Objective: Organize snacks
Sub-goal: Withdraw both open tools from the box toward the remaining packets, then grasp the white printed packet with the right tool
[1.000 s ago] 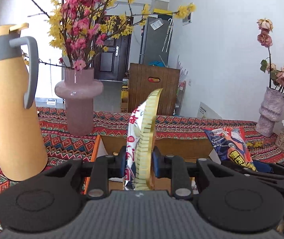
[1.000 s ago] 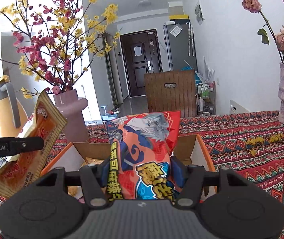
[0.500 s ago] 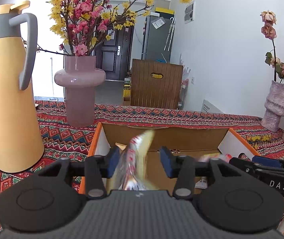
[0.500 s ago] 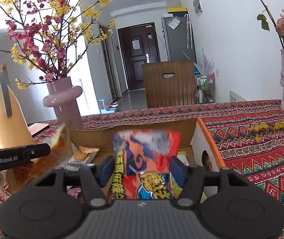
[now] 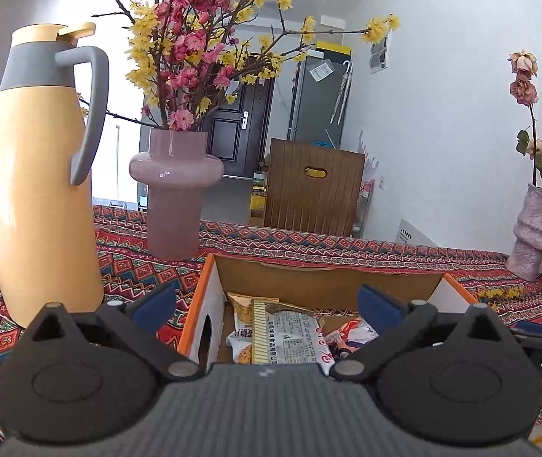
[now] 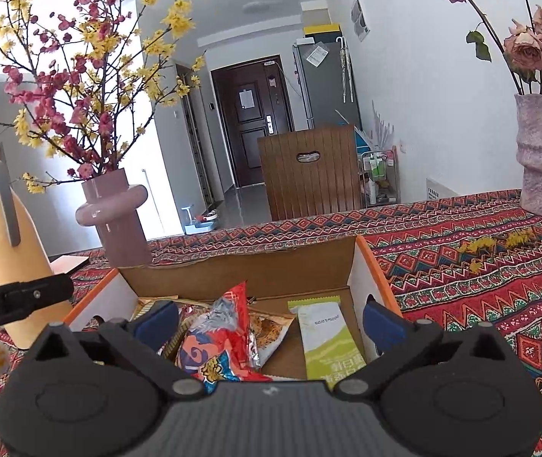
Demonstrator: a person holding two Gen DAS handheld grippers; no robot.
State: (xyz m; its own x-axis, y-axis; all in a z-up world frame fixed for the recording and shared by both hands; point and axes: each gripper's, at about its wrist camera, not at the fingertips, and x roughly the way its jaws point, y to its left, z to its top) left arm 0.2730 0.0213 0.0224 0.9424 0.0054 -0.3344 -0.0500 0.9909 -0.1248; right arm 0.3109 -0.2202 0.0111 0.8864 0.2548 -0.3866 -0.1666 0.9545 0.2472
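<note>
A patterned red tablecloth covered the table, and on it sat an open cardboard box with orange edges, at 12 o'clock from both grippers. A tall yellow jug stood at 10 o'clock in the left wrist view, with a pink vase of blossom at 11 o'clock.

A second earlier each claw had pinched a snack packet above the box. Now both packets lay inside it. The left gripper had its jaws opening wide, nothing pressed between the pads; its white and gold packet lay flat on the box floor. The right gripper was likewise opening and empty – its red and blue packet leaned in the box beside a green sachet.

Two more snacks appeared stowed, then; both claws seemed free to fetch any that remained.
</note>
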